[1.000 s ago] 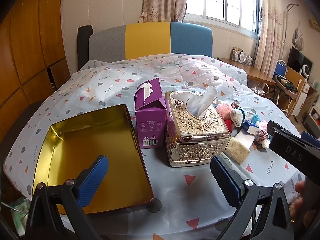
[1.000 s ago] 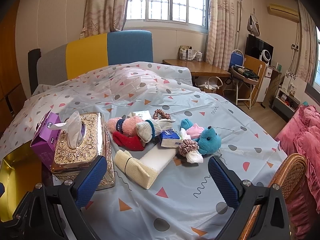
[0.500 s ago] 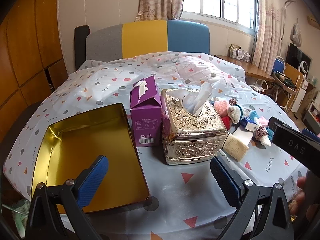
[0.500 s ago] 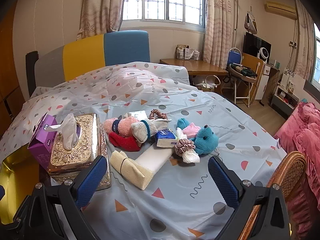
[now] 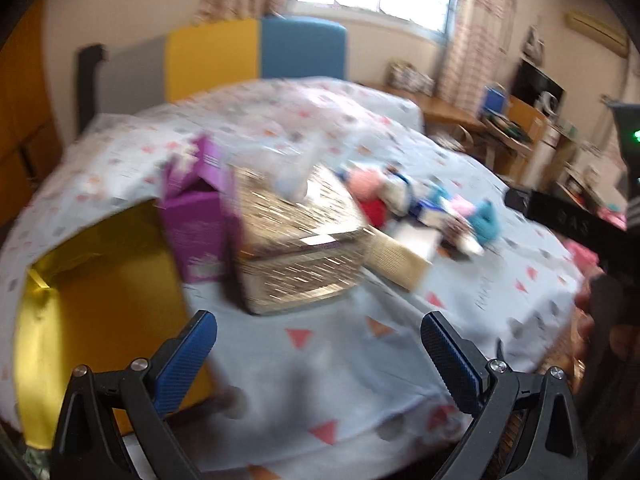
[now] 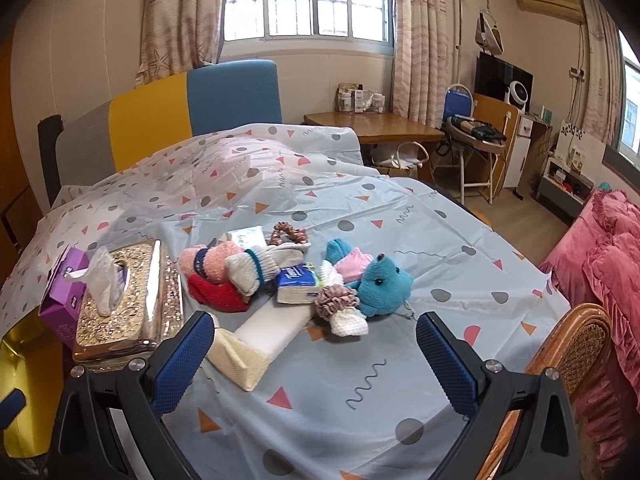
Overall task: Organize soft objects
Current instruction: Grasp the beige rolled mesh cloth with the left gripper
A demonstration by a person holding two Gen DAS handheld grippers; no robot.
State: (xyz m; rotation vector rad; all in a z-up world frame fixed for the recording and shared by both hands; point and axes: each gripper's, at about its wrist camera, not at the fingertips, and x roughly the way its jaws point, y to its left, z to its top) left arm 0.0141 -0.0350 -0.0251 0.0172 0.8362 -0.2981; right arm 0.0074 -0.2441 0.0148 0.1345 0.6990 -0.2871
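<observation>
Across the tabletop [image 6: 400,380], under its patterned plastic cloth, I am seeing the soft objects lying in a loose cluster ahead of my right gripper [image 6: 314,338], whose blue-padded fingers [image 6: 182,356] are standing wide apart and holding nothing. A teal plush toy [image 6: 382,284] is lying at the right of the pile, with a mauve scrunchie [image 6: 334,296] and a small white knitted sock [image 6: 348,322] touching it. Rolled pink, white and red socks [image 6: 232,272] are bunching on the left, beside a blue tissue packet [image 6: 298,286] and a white foam block [image 6: 276,326] resting against a cream sponge [image 6: 236,360]. An ornate gold tissue box [image 6: 128,304] is sitting just left of the pile, a purple carton [image 6: 60,296] touching its far side. My left gripper [image 5: 320,338] is also hanging with its fingers [image 5: 188,356] spread wide and empty, though that view is smearing with motion blur. Through it I am making out a gold tray [image 5: 92,308] at the left, beside the purple carton and the tissue box [image 5: 296,248], with the plush pile [image 5: 432,208] farther right.
</observation>
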